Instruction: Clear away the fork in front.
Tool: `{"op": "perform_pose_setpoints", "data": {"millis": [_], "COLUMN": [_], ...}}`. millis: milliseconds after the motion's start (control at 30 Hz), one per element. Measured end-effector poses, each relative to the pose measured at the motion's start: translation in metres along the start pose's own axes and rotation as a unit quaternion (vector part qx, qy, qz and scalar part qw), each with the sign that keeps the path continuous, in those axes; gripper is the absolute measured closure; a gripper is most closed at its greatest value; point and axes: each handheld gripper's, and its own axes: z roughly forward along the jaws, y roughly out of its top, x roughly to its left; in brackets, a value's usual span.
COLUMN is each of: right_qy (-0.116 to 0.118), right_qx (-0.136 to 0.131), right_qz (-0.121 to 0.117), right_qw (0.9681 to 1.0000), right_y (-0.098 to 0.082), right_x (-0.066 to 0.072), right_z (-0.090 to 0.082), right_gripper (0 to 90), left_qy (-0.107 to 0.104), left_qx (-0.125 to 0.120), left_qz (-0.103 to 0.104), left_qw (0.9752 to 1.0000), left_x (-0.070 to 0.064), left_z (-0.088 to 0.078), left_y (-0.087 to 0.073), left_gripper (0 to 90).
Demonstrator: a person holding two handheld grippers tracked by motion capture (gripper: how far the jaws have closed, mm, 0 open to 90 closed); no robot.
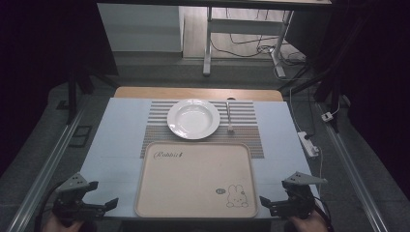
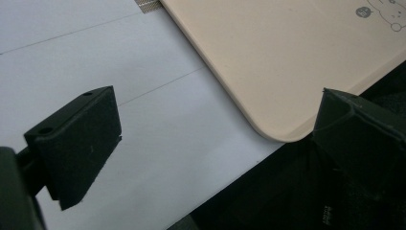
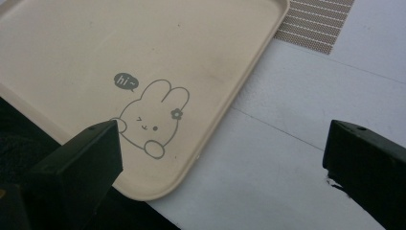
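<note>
A beige tray (image 1: 193, 169) with a rabbit drawing lies at the table's near edge, nothing on it. Beyond it a white plate (image 1: 193, 118) rests on a striped placemat (image 1: 246, 121), with a metal fork (image 1: 229, 116) lying to the plate's right. My left gripper (image 1: 101, 195) hovers open off the tray's near left corner (image 2: 282, 129). My right gripper (image 1: 268, 203) hovers open at the tray's near right corner (image 3: 158, 187), beside the rabbit drawing (image 3: 148, 120). Neither holds anything.
The table top (image 1: 116, 145) is pale blue-white with a wooden strip at the far edge. A white power strip (image 1: 308, 144) with a cable lies off the right side. A desk frame and cables (image 1: 251, 43) stand on the floor behind.
</note>
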Motion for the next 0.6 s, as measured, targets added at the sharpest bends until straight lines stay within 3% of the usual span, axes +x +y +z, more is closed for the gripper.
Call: {"op": "perform_pose_setpoints", "data": {"millis": [333, 600], "right_qy": [-0.005, -0.004], "right_qx": [-0.002, -0.017], "right_qz": [-0.027, -0.029], "right_qw": [0.9996, 0.9994], "right_y": [0.001, 0.0045], "right_x": [0.0064, 0.0085], "right_z": [-0.0003, 0.0012], "right_gripper": [0.0, 0.0], "left_qy": [-0.002, -0.003], "left_qx": [0.005, 0.006], "left_qz": [-0.003, -0.004], "left_qw": [1.0, 1.0], "left_x": [0.0001, 0.0003], "left_z": [0.0012, 0.0015], "left_y": [0.0004, 0.0007], "left_gripper": [3.2, 3.2]}}
